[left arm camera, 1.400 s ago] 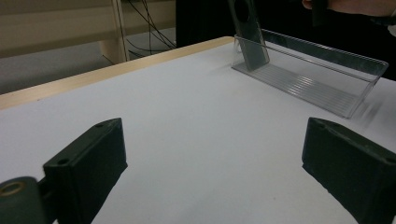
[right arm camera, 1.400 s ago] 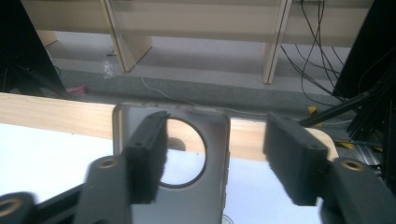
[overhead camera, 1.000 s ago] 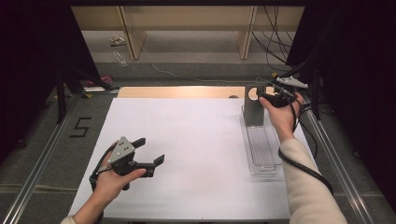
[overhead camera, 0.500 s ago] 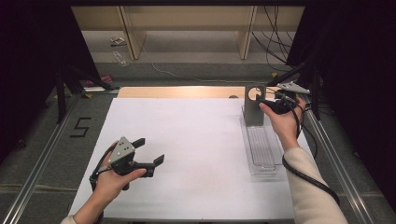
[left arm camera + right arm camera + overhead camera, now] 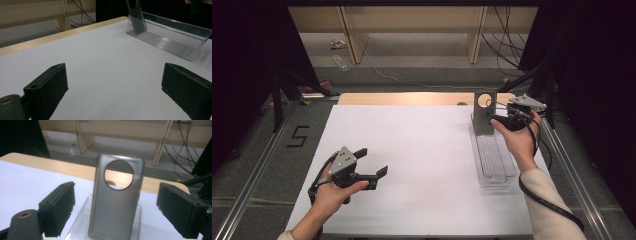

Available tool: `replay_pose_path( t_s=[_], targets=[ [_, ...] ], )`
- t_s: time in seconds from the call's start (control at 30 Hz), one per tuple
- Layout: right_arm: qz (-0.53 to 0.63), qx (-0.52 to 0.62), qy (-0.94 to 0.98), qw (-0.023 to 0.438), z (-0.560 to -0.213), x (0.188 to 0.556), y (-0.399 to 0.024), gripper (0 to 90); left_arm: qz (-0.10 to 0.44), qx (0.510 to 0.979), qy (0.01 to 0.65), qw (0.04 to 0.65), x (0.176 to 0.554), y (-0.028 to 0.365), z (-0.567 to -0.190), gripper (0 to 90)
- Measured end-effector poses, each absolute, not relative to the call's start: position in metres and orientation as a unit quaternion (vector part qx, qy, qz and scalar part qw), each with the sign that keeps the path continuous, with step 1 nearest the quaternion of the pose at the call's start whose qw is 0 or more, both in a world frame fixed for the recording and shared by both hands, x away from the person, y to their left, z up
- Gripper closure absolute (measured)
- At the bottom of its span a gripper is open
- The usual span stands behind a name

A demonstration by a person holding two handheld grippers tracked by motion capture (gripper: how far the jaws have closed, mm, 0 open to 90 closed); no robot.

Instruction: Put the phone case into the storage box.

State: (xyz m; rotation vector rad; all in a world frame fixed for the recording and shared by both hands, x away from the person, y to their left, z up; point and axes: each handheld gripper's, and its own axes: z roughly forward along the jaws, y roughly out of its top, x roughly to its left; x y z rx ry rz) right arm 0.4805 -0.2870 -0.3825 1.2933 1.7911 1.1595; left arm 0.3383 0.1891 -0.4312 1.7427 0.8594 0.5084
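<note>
One tabletop (image 5: pixel 422 165) takes up most of the scene, covered by a single white sheet, with a strip of bare wood along its far edge. On its right side lies one clear plastic tray (image 5: pixel 497 165), long and narrow, its long axis running from the near side of the tabletop to the far side. At the tray's far end stands one grey phone case (image 5: pixel 484 114), upright on its short edge, so its long axis runs straight up; it has one round cut-out near the top, and its broad face looks back toward the person's side of the tabletop. In the right gripper view the phone case (image 5: pixel 115 200) stands dead centre between the two black jaws, which are spread wide on either side of it and do not touch it, with the tray (image 5: pixel 82 222) under its foot. That right hand-held gripper (image 5: pixel 496 118) hovers just beside the case at the far right of the tabletop. There are two of these tools in all: the left hand-held gripper (image 5: pixel 374 162) is held well apart from the tray, low over the near left of the white sheet, jaws also spread wide with nothing between them, and it points across toward the tray (image 5: pixel 170 41) and case (image 5: pixel 137 17).
</note>
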Motion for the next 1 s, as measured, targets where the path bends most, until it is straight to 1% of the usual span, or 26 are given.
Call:
replay_pose_path(
  t_s=[1.0],
  targets=[
    [0.455, 0.442, 0.72, 0.281, -0.389, 0.415, -0.282, 16.3, 0.217, 0.735, 0.363, 0.53, 0.339, 0.191, -0.433, 6.0]
  ],
)
